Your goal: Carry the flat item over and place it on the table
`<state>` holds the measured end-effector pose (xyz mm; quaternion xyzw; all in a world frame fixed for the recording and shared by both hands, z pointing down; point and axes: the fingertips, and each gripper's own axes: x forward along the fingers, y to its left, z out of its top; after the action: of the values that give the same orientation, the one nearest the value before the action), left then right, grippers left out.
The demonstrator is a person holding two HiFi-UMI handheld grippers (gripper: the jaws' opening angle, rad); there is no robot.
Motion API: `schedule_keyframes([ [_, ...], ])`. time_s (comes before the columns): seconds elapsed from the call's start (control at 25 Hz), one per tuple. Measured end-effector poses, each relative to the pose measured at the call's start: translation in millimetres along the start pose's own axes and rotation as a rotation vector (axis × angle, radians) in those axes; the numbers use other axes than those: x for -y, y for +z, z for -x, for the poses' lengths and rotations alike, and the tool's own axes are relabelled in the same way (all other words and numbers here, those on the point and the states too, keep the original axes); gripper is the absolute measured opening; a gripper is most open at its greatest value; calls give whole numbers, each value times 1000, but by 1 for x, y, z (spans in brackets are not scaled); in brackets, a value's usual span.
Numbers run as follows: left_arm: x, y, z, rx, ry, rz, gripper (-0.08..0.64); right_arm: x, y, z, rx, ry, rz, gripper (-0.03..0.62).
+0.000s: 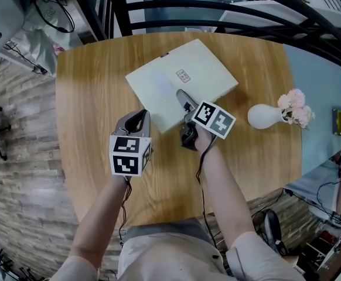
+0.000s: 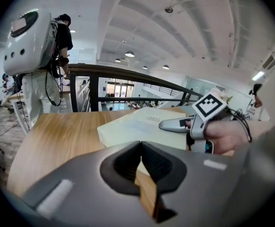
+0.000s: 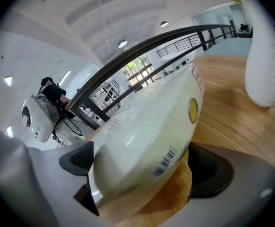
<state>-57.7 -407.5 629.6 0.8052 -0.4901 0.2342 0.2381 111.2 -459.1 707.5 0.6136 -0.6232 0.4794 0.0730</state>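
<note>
A flat white box (image 1: 182,84) lies on the round wooden table (image 1: 94,98). My right gripper (image 1: 184,101) reaches onto its near edge, one grey finger (image 1: 185,98) over the lid. In the right gripper view the box's edge (image 3: 147,126) fills the space between the wide-spread jaws of that gripper (image 3: 142,174), and the pads do not visibly press on it. My left gripper (image 1: 136,120) hovers just off the box's near left corner. Its jaws (image 2: 140,160) are shut with nothing in them, and the box (image 2: 142,124) sits just ahead.
A white vase (image 1: 264,116) with pink flowers (image 1: 295,106) lies on its side right of the box, close to my right hand. A black railing (image 1: 217,7) runs behind the table. A person (image 2: 57,37) stands far left beyond it.
</note>
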Motion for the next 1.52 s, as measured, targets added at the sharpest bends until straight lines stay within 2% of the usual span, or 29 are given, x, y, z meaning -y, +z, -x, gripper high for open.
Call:
schedule_keyframes([
  [0.12, 3, -4, 0, -12, -4, 1, 2, 14, -4, 2, -14, -73, 0, 604],
  [0.2, 6, -8, 1, -20, -9, 2, 2, 14, -7, 3, -19, -80, -8, 604],
  [0.48, 6, -8, 10, -11, -8, 5, 2, 1, -11, 10, -25, -37, 35, 603],
  [0.72, 19, 11, 37, 38, 4, -2, 2, -35, -2, 51, 12, 49, 181, 600],
  [0.88, 28, 26, 61, 80, 11, -13, 2, -63, 9, 89, 61, 92, 289, 518],
  [1.0, 33, 37, 79, 105, 11, -6, 2, -87, 22, 120, 116, 130, 355, 422],
  [1.12, 46, 50, 101, 135, 3, -13, 2, -109, 36, 157, 173, 184, 380, 402],
  [1.36, 68, 87, 153, 246, -3, -34, 2, -144, 59, 232, 313, 227, 510, 328],
  [1.44, 75, 105, 173, 300, -10, -38, 2, -159, 66, 258, 357, 272, 541, 276],
  [1.52, 82, 120, 194, 342, -9, -57, 2, -173, 69, 284, 393, 321, 559, 261],
])
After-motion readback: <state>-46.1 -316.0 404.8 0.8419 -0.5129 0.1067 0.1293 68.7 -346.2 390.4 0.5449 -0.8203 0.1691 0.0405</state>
